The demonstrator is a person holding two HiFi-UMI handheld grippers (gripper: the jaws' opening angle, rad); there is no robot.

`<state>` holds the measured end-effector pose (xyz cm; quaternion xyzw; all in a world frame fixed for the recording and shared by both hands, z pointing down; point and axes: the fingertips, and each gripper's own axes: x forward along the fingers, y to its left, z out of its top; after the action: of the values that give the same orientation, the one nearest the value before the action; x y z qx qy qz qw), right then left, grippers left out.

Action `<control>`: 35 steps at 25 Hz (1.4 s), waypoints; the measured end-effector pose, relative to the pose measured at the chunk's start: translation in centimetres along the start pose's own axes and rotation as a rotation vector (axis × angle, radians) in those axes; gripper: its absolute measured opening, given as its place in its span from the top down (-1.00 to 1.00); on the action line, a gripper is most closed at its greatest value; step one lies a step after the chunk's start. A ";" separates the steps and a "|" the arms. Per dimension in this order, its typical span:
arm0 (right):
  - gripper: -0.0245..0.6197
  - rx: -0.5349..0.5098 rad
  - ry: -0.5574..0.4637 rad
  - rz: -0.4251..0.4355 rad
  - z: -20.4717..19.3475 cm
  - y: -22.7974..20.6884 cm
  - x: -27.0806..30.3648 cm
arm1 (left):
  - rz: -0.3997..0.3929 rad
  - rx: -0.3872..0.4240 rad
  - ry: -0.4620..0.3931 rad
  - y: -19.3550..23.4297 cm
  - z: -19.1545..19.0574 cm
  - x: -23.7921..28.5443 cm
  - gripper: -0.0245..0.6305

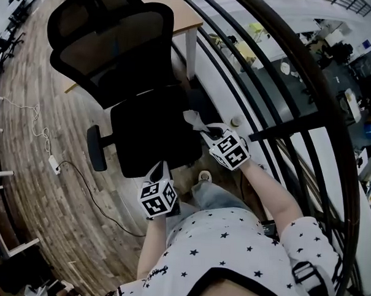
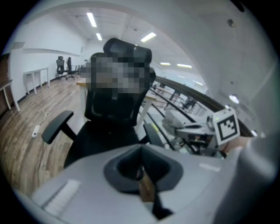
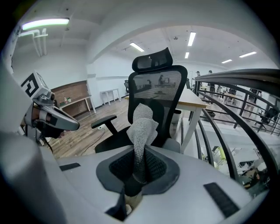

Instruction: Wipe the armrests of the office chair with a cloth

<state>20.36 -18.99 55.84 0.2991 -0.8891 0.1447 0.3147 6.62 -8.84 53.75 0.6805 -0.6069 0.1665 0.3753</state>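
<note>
A black office chair with a mesh back stands in front of me. Its left armrest sticks out at the seat's left side and also shows in the left gripper view as the left armrest, with the right armrest opposite. My right gripper is shut on a grey cloth and hovers by the seat's right edge. The cloth rises upright from the right gripper. My left gripper is at the seat's front edge. The left gripper is shut with nothing in it.
A wood-topped desk with a white leg stands behind the chair. A black curved railing runs along the right. A white power strip and its cable lie on the wooden floor at the left. My shoe is under the seat's front.
</note>
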 end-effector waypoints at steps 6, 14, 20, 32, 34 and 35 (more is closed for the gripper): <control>0.81 -0.032 0.015 -0.005 0.4 -4.4 2.5 | 0.025 -0.037 0.007 -1.1 -0.2 1.5 0.92; 0.81 -0.082 0.066 -0.041 -0.2 -8.7 7.6 | 0.064 -0.082 0.037 0.1 -2.0 2.9 0.92; 0.81 -0.111 0.108 -0.062 0.2 -11.7 11.2 | 0.086 -0.110 0.062 0.5 -2.3 4.0 0.92; 0.81 -0.202 0.181 -0.083 -0.1 -14.8 16.4 | 0.090 -0.141 0.109 0.1 -3.6 5.6 0.92; 0.81 -0.205 0.201 -0.073 -0.6 -14.8 16.9 | 0.088 -0.137 0.119 0.0 -3.7 5.8 0.92; 0.81 -0.206 0.211 -0.067 -0.9 -14.8 17.1 | 0.087 -0.136 0.121 -0.1 -3.7 5.9 0.92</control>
<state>19.29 -37.65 68.59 0.2782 -0.8507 0.0729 0.4400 8.76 -10.33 60.25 0.6153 -0.6218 0.1820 0.4490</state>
